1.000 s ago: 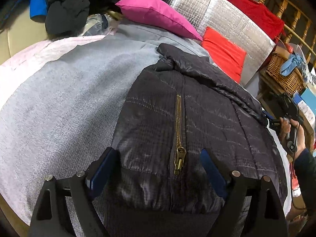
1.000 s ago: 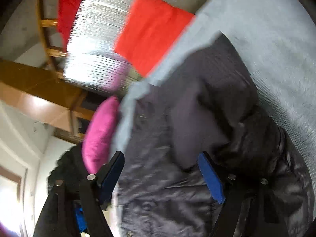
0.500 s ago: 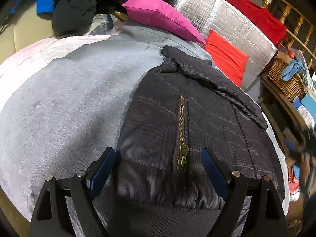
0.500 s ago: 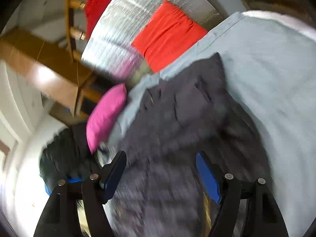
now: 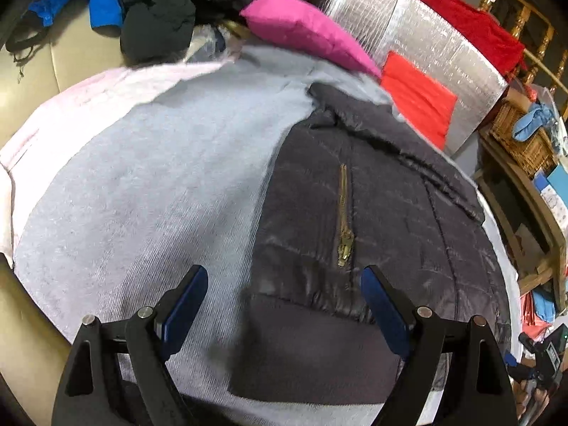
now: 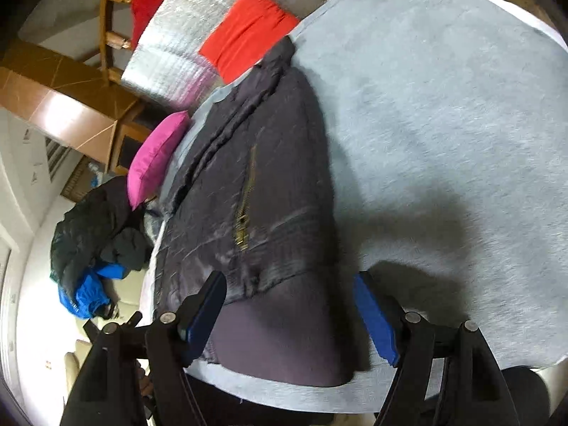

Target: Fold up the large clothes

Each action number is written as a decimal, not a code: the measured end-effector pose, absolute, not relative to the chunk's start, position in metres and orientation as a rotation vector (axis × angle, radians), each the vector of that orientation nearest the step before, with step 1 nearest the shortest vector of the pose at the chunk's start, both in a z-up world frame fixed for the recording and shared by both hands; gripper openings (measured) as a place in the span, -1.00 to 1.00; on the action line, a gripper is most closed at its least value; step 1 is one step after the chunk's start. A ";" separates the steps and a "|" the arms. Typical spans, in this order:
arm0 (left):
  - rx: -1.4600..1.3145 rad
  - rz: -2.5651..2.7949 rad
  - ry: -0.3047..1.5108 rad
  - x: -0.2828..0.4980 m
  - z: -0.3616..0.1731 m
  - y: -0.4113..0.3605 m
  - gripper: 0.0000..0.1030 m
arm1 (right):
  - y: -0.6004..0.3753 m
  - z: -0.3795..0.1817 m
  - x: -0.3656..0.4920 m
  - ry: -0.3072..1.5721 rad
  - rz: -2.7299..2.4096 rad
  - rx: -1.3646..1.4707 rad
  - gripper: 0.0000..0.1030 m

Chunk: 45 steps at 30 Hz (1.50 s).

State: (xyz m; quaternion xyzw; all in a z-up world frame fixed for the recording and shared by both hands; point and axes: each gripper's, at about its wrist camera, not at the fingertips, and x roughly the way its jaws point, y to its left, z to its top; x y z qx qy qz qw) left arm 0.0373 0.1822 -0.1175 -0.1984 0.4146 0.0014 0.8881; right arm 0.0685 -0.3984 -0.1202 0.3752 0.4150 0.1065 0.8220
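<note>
grey blanket (image 5: 142,195) carries the jacket (image 5: 355,213), long axis hem to collar toward 12 o'clock. both grippers, left (image 5: 280,301) and right (image 6: 289,314), hang spread and empty over the near hem (image 6: 284,337), equally close.

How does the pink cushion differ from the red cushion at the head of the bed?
The pink cushion is magenta and plump; the red cushion is orange-red and looks flatter. The pink cushion lies on the grey blanket, pointing toward the pile of dark clothes; the red cushion leans against the silver foil panel. The dark jacket's collar comes close to the red cushion, less so to the pink one. Both are plain.
</note>
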 end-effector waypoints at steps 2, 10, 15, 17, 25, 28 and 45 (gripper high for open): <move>-0.400 0.003 0.905 0.040 -0.123 0.180 0.71 | -0.389 -0.120 0.070 0.877 0.246 0.786 0.53; -0.384 0.012 0.958 0.043 -0.134 0.177 0.71 | -0.383 -0.127 0.066 0.877 0.267 0.817 0.52; -0.376 0.020 0.963 0.048 -0.138 0.177 0.71 | -0.380 -0.128 0.067 0.889 0.260 0.795 0.52; -0.363 0.018 0.984 0.051 -0.141 0.174 0.71 | -0.379 -0.128 0.067 0.892 0.259 0.786 0.53; -0.337 -0.042 0.970 0.059 -0.137 0.160 0.25 | -0.371 -0.115 0.069 0.895 0.241 0.712 0.52; -0.382 -0.050 0.971 0.061 -0.138 0.163 0.34 | -0.375 -0.122 0.071 0.906 0.211 0.728 0.53; -0.294 0.020 0.962 0.059 -0.137 0.151 0.06 | -0.368 -0.120 0.080 0.952 0.161 0.620 -0.12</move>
